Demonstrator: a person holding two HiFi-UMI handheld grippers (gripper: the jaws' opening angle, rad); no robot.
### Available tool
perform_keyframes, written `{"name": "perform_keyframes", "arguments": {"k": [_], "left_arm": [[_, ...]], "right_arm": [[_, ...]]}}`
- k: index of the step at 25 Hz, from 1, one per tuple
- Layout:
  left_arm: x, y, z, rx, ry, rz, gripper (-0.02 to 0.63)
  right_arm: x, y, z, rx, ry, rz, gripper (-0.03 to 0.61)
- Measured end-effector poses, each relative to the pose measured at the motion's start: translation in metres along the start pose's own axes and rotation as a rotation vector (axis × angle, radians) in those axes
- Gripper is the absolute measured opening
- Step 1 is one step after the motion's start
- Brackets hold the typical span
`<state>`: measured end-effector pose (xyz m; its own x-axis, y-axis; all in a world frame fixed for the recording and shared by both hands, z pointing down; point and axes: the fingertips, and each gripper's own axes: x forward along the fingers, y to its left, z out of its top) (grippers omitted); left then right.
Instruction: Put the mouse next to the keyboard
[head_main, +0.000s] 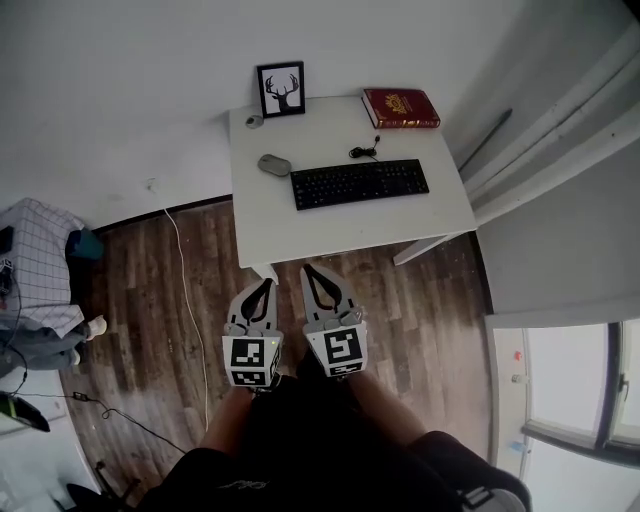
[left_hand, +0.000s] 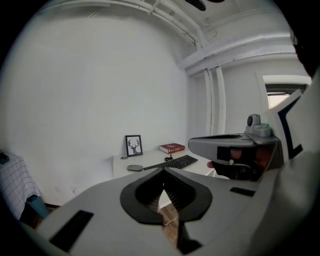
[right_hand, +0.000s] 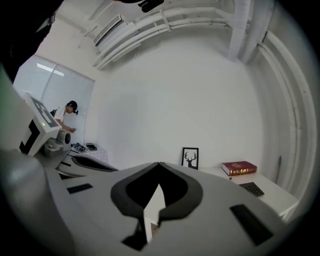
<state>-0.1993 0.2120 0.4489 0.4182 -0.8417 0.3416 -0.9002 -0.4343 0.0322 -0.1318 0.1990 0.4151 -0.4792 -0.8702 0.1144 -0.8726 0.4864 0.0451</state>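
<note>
A grey mouse lies on the white table, just left of the black keyboard. Both grippers hang over the wood floor in front of the table, apart from it. My left gripper has its jaws shut with nothing between them, and so does my right gripper beside it. In the left gripper view the left gripper points at the table, with the mouse and keyboard far ahead. The right gripper faces the table's right part, where one keyboard corner shows.
At the table's back stand a framed deer picture, a red book and a small grey object. A checked cloth pile and cables lie on the floor at left. A person stands far off by a window.
</note>
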Motion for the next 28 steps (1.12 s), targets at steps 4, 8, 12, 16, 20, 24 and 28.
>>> {"name": "perform_keyframes", "arguments": {"k": [4, 8, 12, 16, 20, 24, 28], "left_arm": [[0.035, -0.007, 0.011, 0.005, 0.017, 0.023, 0.002], [0.054, -0.007, 0.009, 0.003, 0.053, 0.059, 0.002], [0.072, -0.008, 0.006, 0.014, 0.090, 0.064, 0.002], [0.087, -0.004, 0.004, 0.015, 0.124, 0.072, 0.002], [0.106, 0.005, 0.004, 0.001, 0.137, 0.063, 0.002], [0.136, 0.012, 0.004, -0.013, 0.147, 0.034, 0.002], [0.165, 0.026, 0.012, -0.020, 0.149, -0.001, 0.002]], "right_arm": [[0.024, -0.037, 0.001, 0.024, -0.003, 0.032, 0.020], [0.036, -0.065, -0.006, 0.056, 0.004, 0.048, 0.020], [0.044, -0.086, -0.022, 0.069, 0.027, 0.044, 0.020], [0.057, -0.094, -0.027, 0.021, 0.061, 0.063, 0.020], [0.074, -0.097, -0.031, 0.025, 0.104, 0.095, 0.020], [0.091, -0.104, -0.044, 0.010, 0.152, 0.104, 0.020], [0.117, -0.119, -0.048, -0.002, 0.192, 0.085, 0.020]]}}
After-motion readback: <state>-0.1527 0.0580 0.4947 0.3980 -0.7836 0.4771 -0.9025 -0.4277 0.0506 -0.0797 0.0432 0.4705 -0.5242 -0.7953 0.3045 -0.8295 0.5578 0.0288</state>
